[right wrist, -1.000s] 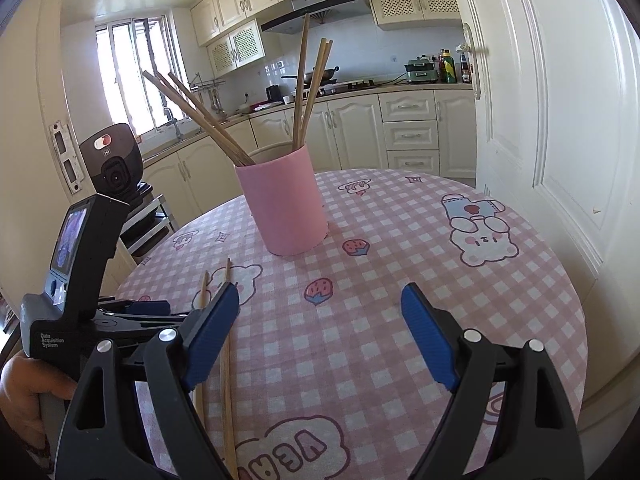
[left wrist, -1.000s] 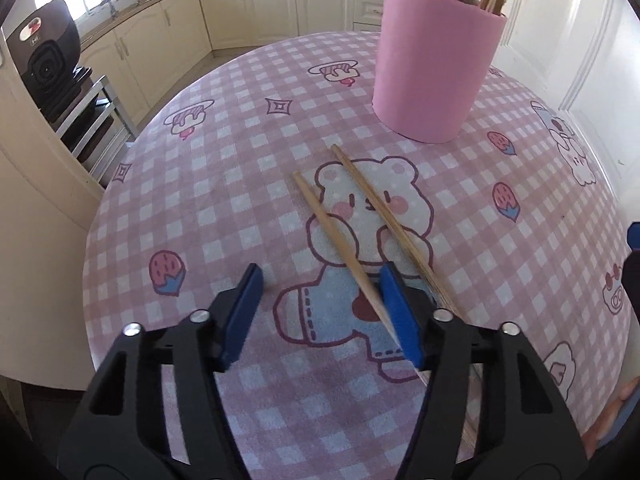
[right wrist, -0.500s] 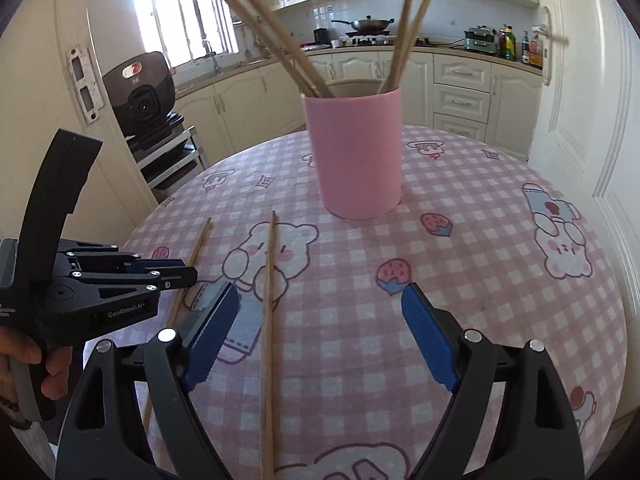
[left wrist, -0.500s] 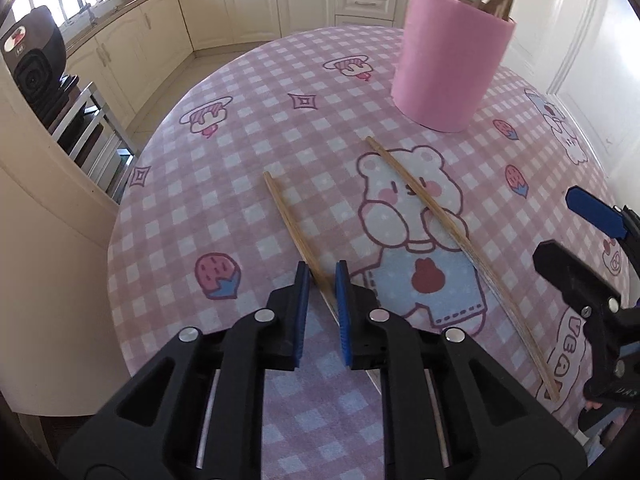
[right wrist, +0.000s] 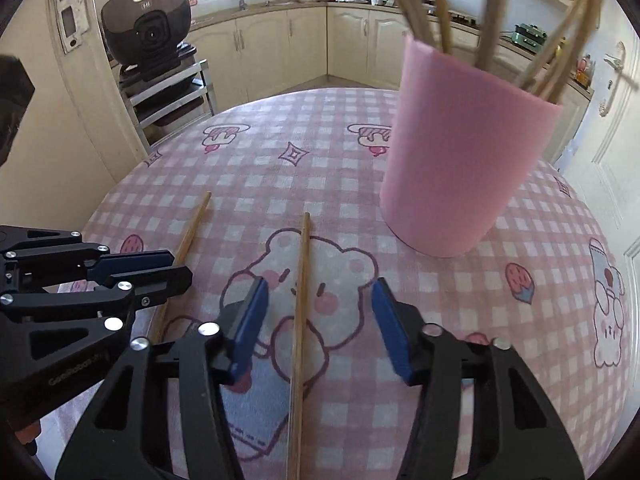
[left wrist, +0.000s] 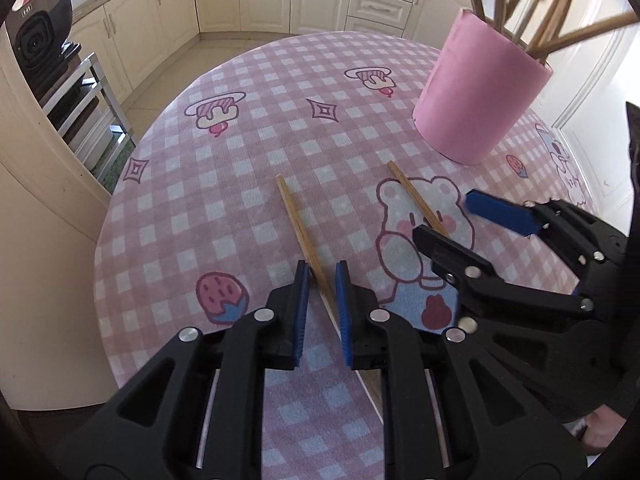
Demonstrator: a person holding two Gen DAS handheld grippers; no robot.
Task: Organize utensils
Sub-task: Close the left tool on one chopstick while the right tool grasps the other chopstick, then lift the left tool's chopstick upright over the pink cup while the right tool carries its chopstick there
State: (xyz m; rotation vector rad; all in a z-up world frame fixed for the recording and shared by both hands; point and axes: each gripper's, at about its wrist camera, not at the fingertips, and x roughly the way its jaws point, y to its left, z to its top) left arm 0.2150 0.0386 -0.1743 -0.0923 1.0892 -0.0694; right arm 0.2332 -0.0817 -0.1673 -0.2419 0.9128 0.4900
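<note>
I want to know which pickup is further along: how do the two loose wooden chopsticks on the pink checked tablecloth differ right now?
The left wooden chopstick sits between the left gripper's nearly shut blue pads; the right wooden chopstick lies between the right gripper's wide, closing jaws, untouched. The left one lies over plain checks, the right one across the printed bear. Both lie flat on the tablecloth, far ends toward the pink cylindrical holder.

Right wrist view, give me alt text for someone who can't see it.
The right gripper is closing around a wooden chopstick lying on a pink checked tablecloth. A pink cup of chopsticks stands beyond; the left gripper grips a second chopstick.
</note>
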